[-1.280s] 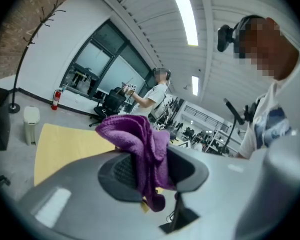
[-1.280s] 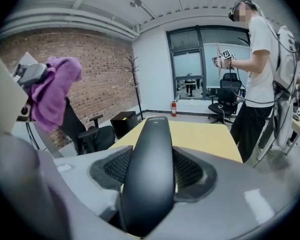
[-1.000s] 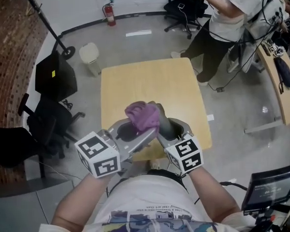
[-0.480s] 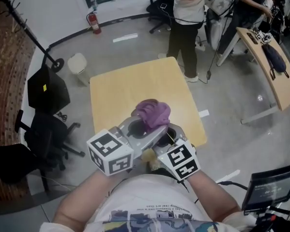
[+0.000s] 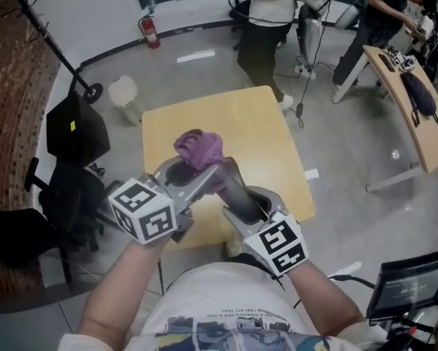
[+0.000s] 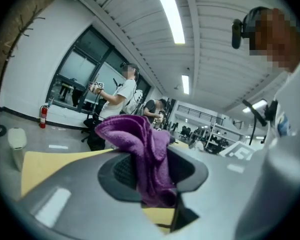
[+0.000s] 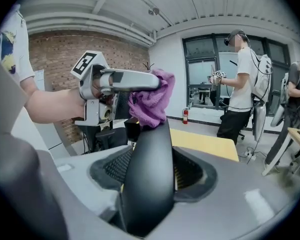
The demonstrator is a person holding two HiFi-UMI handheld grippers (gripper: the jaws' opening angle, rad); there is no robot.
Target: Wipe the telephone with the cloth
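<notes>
Head view, looking steeply down: two hand-held grippers meet above a light wooden table [image 5: 240, 123]. The left gripper [image 5: 208, 172] reaches up and to the right, its jaws clamped on a bunched purple cloth [image 5: 199, 148]. The right gripper [image 5: 244, 205] reaches up and to the left, its jaws closed on a black telephone handset [image 5: 233, 181]. The cloth sits against the handset's far end, both raised above the tabletop. A red fire extinguisher [image 5: 151, 31] stands by the far wall, and a pale bin [image 5: 123, 92] is near the table's far left corner.

Left gripper view: the purple cloth [image 6: 144, 154] is pinched between the two grey jaws and folds over above them. The yellow tabletop [image 6: 49, 164] shows behind. People stand in the background.

Right gripper view: the curved black handset [image 7: 150, 174] stands gripped between the jaws. The cloth [image 7: 152, 104] rests on its top end, held there by the left gripper [image 7: 155, 81], which comes in from the left.
</notes>
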